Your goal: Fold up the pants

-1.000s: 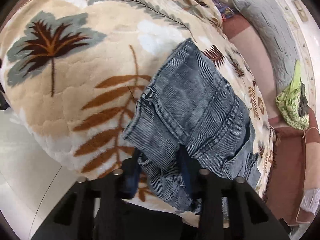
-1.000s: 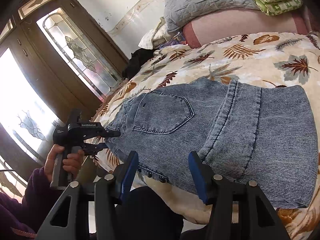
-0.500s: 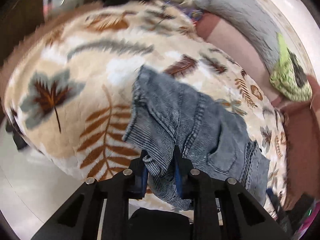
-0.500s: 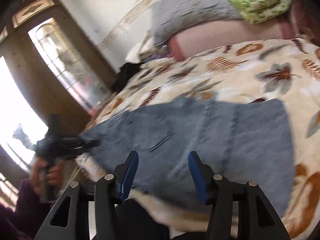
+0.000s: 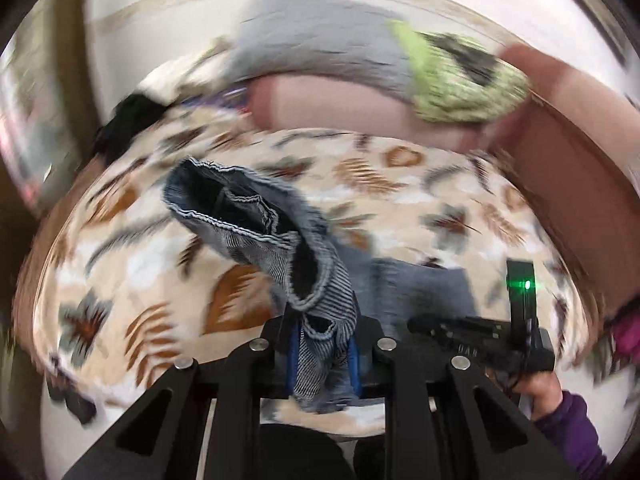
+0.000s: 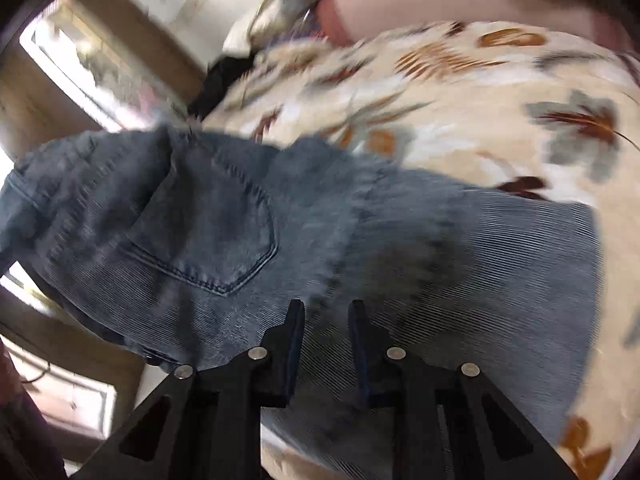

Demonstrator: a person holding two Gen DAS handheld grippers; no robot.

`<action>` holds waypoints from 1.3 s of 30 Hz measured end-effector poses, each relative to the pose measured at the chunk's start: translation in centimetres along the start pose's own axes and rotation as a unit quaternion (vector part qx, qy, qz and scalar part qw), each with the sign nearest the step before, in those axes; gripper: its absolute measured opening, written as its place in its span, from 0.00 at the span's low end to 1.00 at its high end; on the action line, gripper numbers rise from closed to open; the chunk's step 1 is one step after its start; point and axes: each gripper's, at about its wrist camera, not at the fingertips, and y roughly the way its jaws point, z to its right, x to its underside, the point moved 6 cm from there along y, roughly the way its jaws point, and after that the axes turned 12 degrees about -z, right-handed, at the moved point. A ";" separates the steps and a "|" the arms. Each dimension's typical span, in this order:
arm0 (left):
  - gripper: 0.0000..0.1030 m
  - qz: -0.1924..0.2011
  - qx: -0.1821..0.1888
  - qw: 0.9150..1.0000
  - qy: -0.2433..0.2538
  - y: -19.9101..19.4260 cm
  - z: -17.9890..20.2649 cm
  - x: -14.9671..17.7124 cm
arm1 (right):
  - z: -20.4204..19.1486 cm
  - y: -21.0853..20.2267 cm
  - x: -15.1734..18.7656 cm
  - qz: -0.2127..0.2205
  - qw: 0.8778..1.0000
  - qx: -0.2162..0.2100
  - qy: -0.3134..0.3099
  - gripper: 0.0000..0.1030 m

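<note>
The blue denim pants (image 6: pixel 248 240) lie partly folded on a leaf-patterned blanket (image 6: pixel 460 92). My left gripper (image 5: pixel 322 356) is shut on the waistband end of the pants (image 5: pixel 280 236) and holds it lifted above the bed. My right gripper (image 6: pixel 324 344) has its jaws nearly closed on the near edge of the denim, beside the back pocket (image 6: pixel 212 236). The right gripper also shows in the left wrist view (image 5: pixel 476 332), held by a hand in a purple sleeve. Both views are motion-blurred.
A grey pillow (image 5: pixel 320 40), a green patterned cloth (image 5: pixel 460 80) and a pink bolster (image 5: pixel 340 108) lie at the bed's far side. A dark garment (image 5: pixel 132 116) sits at the far left. A glazed door (image 6: pixel 92 64) stands left of the bed.
My left gripper has lifted the waistband end up off the blanket and swung it toward the right. My right gripper has closed from wide open onto the near edge of the denim.
</note>
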 end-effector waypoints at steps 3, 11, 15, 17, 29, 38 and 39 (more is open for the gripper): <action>0.17 -0.010 0.023 0.997 0.071 0.7 6.5 -0.7 | 4.0 -4.9 2.0 0.065 0.996 -0.007 0.057 0.24; 0.11 -0.013 0.107 0.976 0.190 2.7 18.2 -0.8 | 14.0 -14.4 9.1 0.160 0.966 0.066 0.192 0.26; 0.14 -0.009 0.062 0.988 0.140 2.9 12.8 -2.1 | 14.6 -15.2 9.9 0.160 0.964 0.077 0.200 0.26; 0.17 -0.025 0.025 0.995 0.094 4.0 8.6 -2.5 | 14.1 -14.4 9.2 0.150 0.967 0.068 0.195 0.29; 0.20 -0.146 -0.012 0.989 -0.016 13.2 -0.8 2.2 | 8.4 -6.9 0.5 0.089 0.992 0.019 0.082 0.61; 0.20 -0.166 -0.005 0.986 -0.002 15.9 -0.2 3.2 | 6.0 -3.2 -0.4 0.037 0.998 0.013 0.040 0.47; 0.20 -0.166 -0.006 0.986 -0.002 16.0 -0.2 3.3 | 5.1 -3.0 -0.2 0.032 0.999 0.026 0.023 0.37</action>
